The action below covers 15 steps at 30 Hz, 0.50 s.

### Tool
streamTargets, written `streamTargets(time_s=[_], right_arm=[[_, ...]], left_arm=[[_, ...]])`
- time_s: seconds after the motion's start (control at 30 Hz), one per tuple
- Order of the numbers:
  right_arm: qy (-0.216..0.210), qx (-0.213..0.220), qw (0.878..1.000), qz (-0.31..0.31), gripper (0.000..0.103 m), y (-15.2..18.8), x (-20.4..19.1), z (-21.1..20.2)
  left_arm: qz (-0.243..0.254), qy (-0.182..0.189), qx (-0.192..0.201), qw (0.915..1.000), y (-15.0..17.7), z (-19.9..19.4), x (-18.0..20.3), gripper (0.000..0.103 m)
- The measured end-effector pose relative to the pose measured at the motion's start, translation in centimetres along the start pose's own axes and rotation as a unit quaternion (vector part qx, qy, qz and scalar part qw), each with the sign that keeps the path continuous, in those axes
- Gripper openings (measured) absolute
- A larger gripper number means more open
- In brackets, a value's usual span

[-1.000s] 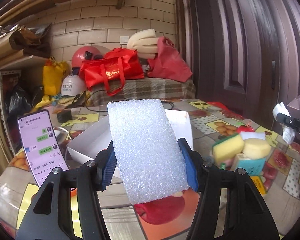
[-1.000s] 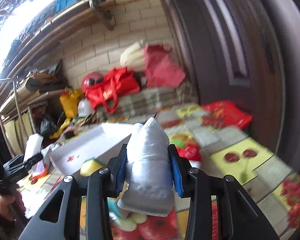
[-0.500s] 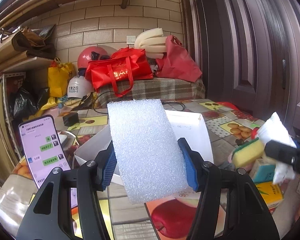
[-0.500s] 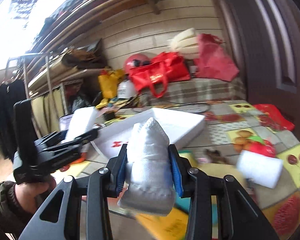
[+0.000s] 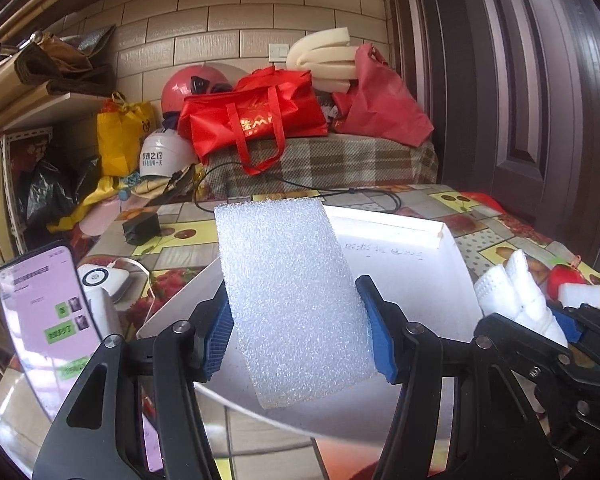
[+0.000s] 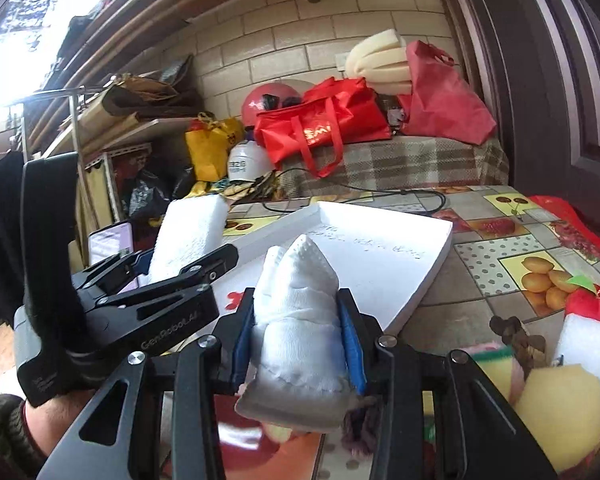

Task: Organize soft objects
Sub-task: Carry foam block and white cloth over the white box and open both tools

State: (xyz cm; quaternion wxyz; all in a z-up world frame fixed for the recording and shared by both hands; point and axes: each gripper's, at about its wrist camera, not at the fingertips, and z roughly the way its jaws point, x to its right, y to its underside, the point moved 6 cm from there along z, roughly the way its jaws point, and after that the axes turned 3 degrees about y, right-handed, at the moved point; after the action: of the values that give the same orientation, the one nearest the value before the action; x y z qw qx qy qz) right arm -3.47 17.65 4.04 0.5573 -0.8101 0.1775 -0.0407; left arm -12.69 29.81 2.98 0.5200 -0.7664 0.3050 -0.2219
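Cluttered room w/ tan brick wall and a dark door; a table [image 5: 496,216] under a fruit-print oilcloth fills the foreground. Landmark: the shallow white box [image 5: 412,264] lying open on that table.

Left gripper [image 5: 300,330] is clamped on a white foam pad [image 5: 292,300], blue pads pressing both long edges; the pad stands upright, tilted a bit, in front of and over the near-left part of the box. In the right wrist view the same gripper [image 6: 180,260] sits left of the box, foam [image 6: 192,232] sticking up, a hand [image 6: 40,416] w/ a knit cuff gripping the handle.

Right gripper [image 6: 298,344] is squeezed tight on a rolled white sock [image 6: 298,312], its pointed end up, just before the box's near edge. From the left wrist view that sock [image 5: 520,292] and gripper [image 5: 540,320] are at the box's right side.

Right of the box: a yellow sponge [image 6: 560,408], a small white foam block [image 6: 588,348], a red apple-shaped toy [image 6: 588,304]. Left of the box: a phone [image 5: 44,328] w/ a lit chat screen, propped up, and a white charger puck [image 5: 104,278]. Beyond the box: a black cable [image 5: 300,194], then a plaid-covered bench w/ a red tote bag [image 5: 252,120], helmets and cream foam rolls [image 5: 324,60].
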Motion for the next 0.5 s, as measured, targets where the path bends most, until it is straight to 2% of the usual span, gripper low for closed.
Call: streamTargets(time_s=[0.27, 0.5], right_arm=[[0.028, -0.022, 0.999, 0.022, 0.039, -0.9, 0.3, 3.7], [0.035, -0.050, 0.998, 0.011, 0.040, -0.7, -0.1, 5.0]], left_arm=[[-0.021, -0.006, -0.047, 0.9987, -0.4, 4.0, -0.7, 0.059], [-0.054, -0.008, -0.070, 0.9960, 0.0, 4.9, -1.9, 0.059]])
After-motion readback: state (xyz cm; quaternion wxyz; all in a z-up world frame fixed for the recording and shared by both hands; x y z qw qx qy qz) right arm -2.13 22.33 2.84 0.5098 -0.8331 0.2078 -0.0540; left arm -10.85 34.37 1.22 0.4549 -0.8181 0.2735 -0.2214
